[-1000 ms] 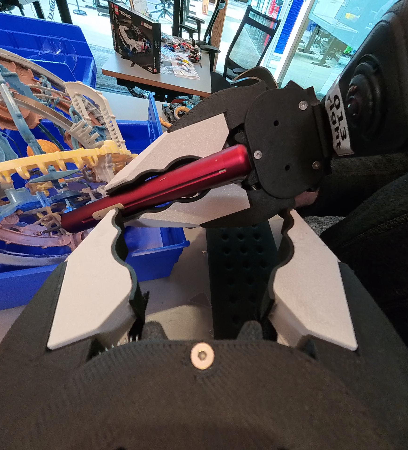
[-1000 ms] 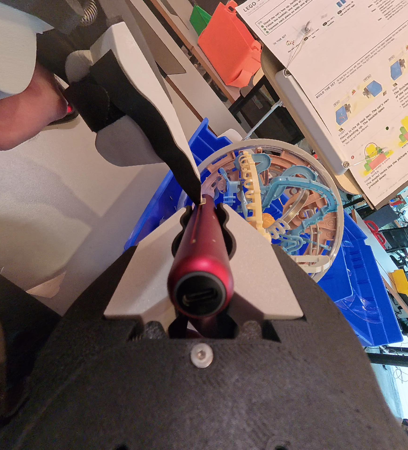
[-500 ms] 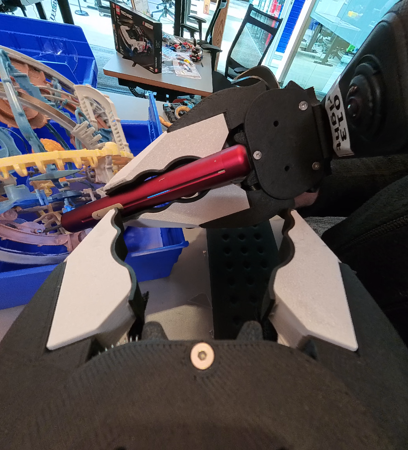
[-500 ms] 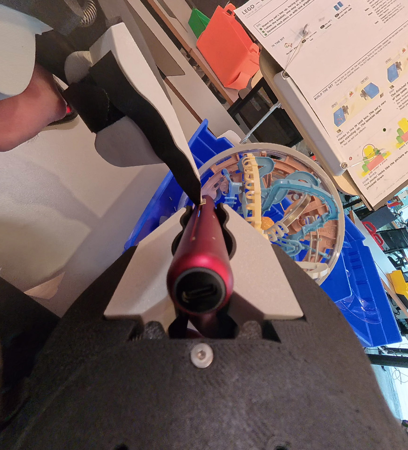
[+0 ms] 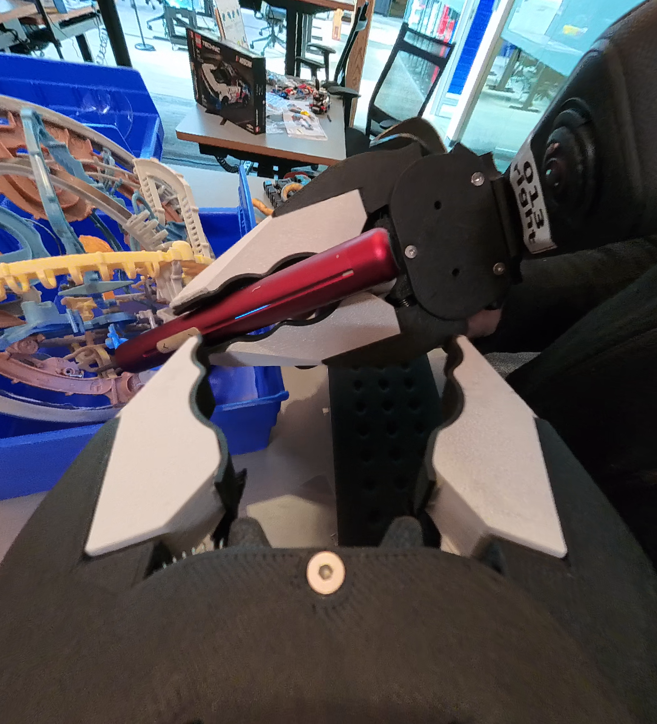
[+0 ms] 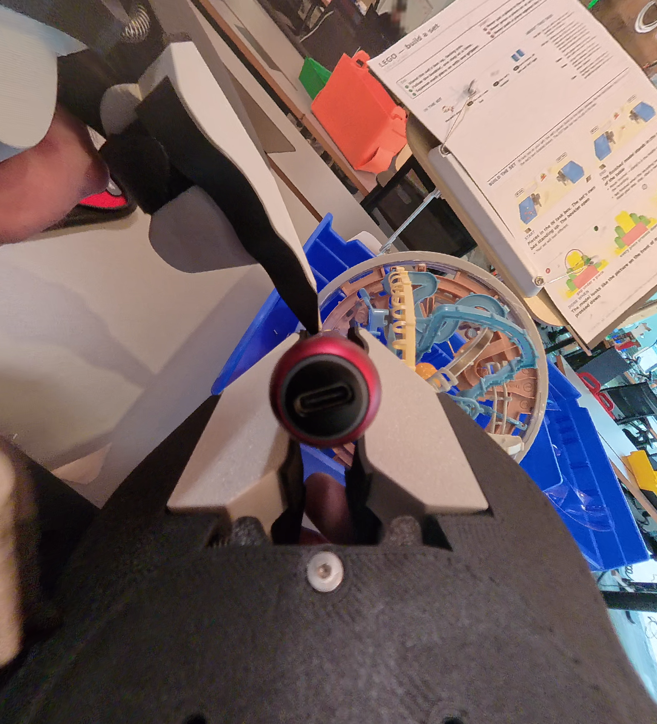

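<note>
Behind your grippers lies a bright workshop of desks and chairs, with a boxed building set [image 5: 227, 94] standing on a far desk at the top of the left wrist view. Nearer, the pale table [image 6: 64, 333] lies bare on the left side of the right wrist view, which is the open room beside you. To the right it is crowded: blue bins [image 5: 248, 411] hold a clear maze sphere [image 5: 64, 274] full of coloured tracks, and a printed instruction sheet [image 6: 554, 137] leans above. Your right gripper [image 6: 331, 337] is clenched round a red pen-shaped tool [image 5: 264, 301], gripped along its length, with its socket end facing the right wrist camera. Its front end reaches over the bin's rim, near the sphere. Your left gripper [image 5: 323, 352] is spread wide and holds nothing. One of its fingers [image 5: 162, 431] meets the tool's front end at a pale button, though actual contact is hard to judge.
</note>
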`<action>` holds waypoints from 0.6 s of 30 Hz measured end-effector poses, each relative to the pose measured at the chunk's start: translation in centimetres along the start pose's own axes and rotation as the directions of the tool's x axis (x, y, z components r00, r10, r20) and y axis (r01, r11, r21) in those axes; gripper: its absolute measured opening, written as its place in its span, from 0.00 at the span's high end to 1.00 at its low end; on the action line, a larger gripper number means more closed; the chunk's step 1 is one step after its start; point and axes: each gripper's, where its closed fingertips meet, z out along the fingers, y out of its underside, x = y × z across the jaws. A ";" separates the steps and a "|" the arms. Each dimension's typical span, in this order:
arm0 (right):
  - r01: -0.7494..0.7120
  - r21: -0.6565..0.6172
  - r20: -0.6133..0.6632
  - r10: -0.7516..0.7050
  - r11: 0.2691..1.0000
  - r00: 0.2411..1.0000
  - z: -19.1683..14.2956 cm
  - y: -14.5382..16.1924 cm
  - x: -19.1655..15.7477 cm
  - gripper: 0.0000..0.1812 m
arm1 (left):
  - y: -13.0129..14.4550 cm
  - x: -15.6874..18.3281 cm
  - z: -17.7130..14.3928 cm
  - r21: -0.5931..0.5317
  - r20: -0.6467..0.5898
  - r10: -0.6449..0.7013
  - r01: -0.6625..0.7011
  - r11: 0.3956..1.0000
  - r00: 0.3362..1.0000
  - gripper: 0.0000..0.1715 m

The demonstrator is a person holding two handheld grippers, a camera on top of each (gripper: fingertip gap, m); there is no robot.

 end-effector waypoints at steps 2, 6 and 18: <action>-0.015 0.019 -0.005 0.015 1.000 1.000 -0.4 -0.3 0.2 0.89 | -0.4 0.1 -0.3 0.019 0.001 0.004 -0.004 1.000 1.000 0.38; -0.062 0.058 -0.002 0.062 0.996 0.998 -1.3 -0.8 0.6 0.89 | -1.8 0.1 -1.2 0.076 0.017 0.027 -0.029 0.997 0.999 0.45; -0.192 0.153 0.102 0.178 0.969 0.979 -6.8 -0.9 2.5 0.89 | -8.8 -10.5 -3.2 0.030 0.262 0.187 -0.201 0.979 0.947 0.55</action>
